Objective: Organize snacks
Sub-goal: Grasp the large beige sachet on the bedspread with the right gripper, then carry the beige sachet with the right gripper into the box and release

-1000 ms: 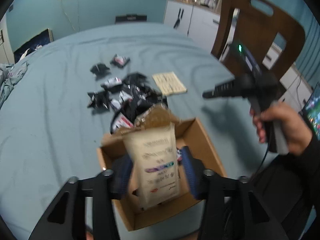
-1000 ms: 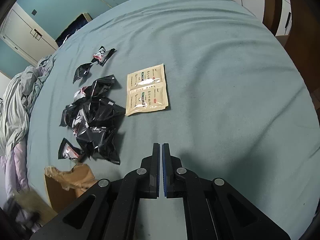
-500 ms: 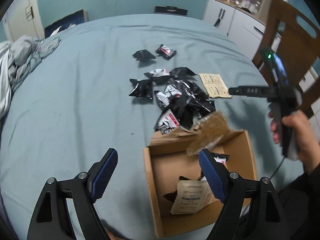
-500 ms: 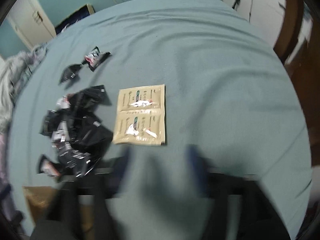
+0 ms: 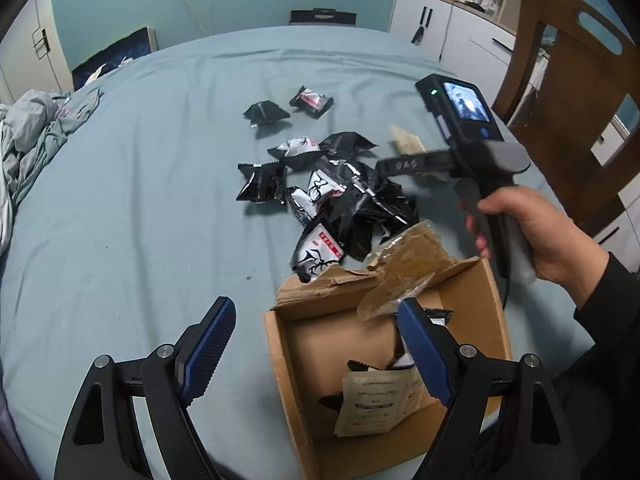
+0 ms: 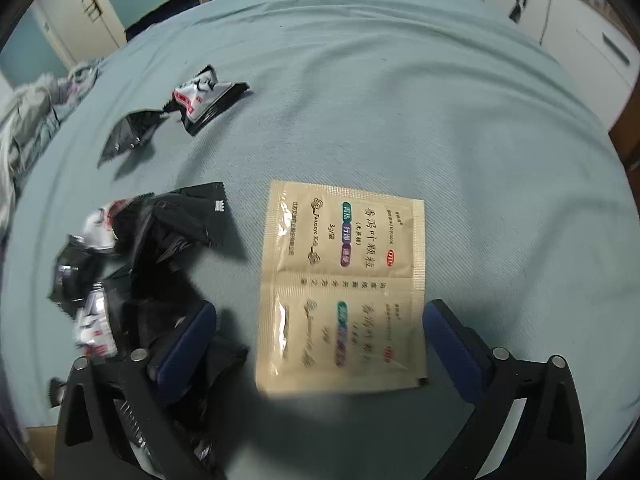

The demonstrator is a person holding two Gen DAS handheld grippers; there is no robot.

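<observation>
Box [image 5: 280, 364] – one, tan sachets [image 6: 340, 284] – two joined, grippers agape

A home bedroom — sheeted bed [image 5: 160, 200], white cabinets [image 5: 448, 28], wooden chair [image 5: 580, 72].

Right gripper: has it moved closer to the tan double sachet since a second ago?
Yes. The right gripper has closed in on the tan double sachet, which now lies between its just-opened jaws, untouched, instead of far ahead on the bedsheet.
</observation>
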